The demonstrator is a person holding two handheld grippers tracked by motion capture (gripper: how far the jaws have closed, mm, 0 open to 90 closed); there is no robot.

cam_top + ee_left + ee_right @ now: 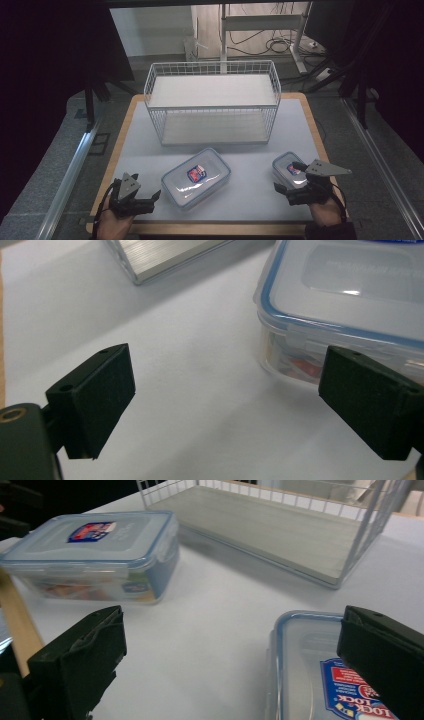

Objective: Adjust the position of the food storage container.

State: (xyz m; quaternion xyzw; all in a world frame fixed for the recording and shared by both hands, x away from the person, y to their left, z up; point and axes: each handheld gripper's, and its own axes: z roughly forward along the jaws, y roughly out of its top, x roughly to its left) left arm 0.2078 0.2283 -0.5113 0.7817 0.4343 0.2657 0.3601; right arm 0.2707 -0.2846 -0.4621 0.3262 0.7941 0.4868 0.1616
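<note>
Just right of left gripper (pixel 227 405): container (pixel 345 305)

Wire rack (pixel 212 102) at table (pixel 300 125) rear; big box (pixel 196 177) front-center, small box (pixel 289 169) to its right.

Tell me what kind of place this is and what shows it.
Probably a lab or workshop set up for recording handling tasks, not a home. A small table stands on grey flooring with loose cables behind it, and dark curtains hang on either side. On the table sit a wire basket and two plastic food boxes.
</note>
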